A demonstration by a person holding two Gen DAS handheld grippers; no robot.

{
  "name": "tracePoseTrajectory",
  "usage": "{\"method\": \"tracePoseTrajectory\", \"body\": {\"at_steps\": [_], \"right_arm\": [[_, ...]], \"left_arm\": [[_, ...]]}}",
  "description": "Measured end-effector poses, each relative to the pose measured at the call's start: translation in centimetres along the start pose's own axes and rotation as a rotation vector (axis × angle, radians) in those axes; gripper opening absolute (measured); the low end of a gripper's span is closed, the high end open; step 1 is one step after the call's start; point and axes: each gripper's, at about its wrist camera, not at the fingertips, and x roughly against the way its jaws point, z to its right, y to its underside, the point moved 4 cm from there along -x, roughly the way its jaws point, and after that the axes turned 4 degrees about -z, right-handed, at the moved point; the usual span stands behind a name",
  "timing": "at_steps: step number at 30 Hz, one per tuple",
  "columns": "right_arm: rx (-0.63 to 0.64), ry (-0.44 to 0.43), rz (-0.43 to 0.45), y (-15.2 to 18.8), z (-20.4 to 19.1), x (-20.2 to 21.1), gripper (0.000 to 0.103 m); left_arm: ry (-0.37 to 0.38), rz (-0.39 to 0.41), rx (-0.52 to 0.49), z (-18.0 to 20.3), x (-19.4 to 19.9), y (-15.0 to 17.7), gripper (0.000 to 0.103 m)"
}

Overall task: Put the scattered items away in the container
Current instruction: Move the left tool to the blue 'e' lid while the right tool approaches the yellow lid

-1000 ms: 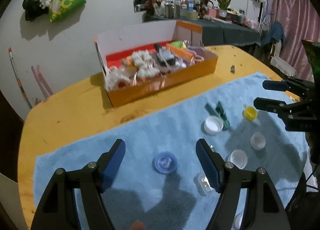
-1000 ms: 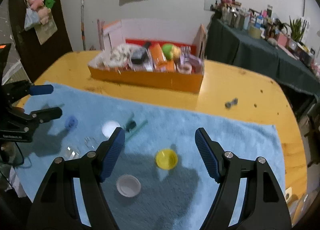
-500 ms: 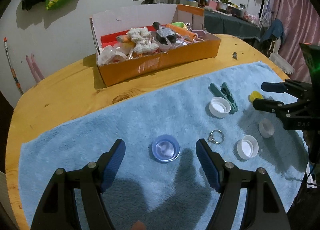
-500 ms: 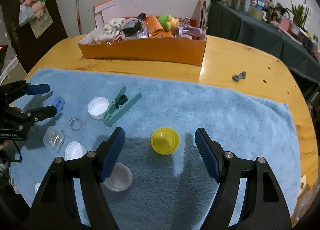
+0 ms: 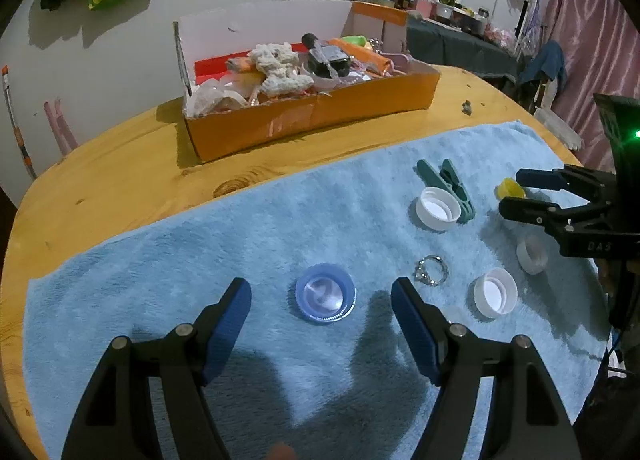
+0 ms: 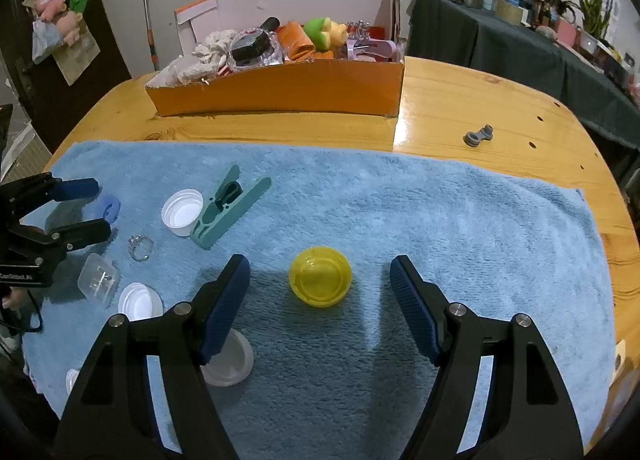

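Left wrist view: the left gripper (image 5: 321,298) hangs over a light-blue fluffy towel (image 5: 200,252) spread on the round wooden counter (image 5: 100,175), its two blue-padded fingers (image 5: 228,324) spread wide and gripping nothing. A round translucent blue bottle cap (image 5: 325,298) lies open side up on the towel between the fingertips, apart from both pads. At about 2 o'clock from that cap lie a small silver ring (image 5: 431,270), a white plastic cap (image 5: 495,298) and, farther off, another white cap (image 5: 437,207) touching a teal plastic clothes peg (image 5: 444,181). The long orange cardboard box (image 5: 312,115), heaped with odds and ends, stands on the bare wood at 12 o'clock, beyond the towel's far edge.

Right wrist view: the right gripper (image 6: 320,280) is likewise spread wide and empty. A round yellow plastic cap (image 6: 320,276) rests on the towel between its fingers, touching neither. At 10 o'clock from it lie the teal peg (image 6: 230,205) and a white cap (image 6: 182,211); at 9 o'clock sits a small clear plastic case (image 6: 99,279). A small grey metal fitting (image 6: 479,135) lies on the bare counter at 1 o'clock, off the towel.
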Motion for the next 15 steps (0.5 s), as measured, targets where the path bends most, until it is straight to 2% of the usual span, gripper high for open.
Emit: {"method": "tracePoseTrajectory", "body": {"at_steps": [6,8,15], "right_arm": [[0.011,-0.005,0.01,0.07,-0.3,-0.05,0.071],[0.008,-0.012,0.008,0.07,-0.26,-0.17,0.066],[0.008,-0.003,0.005,0.21,0.01,-0.21,0.059]], "left_arm": [[0.003,-0.007,-0.009,0.2,-0.26,0.16,0.066],[0.006,-0.006,-0.009,0.23,-0.24,0.16,0.064],[0.014,-0.006,-0.001,0.13,-0.27,0.17,0.057]]}}
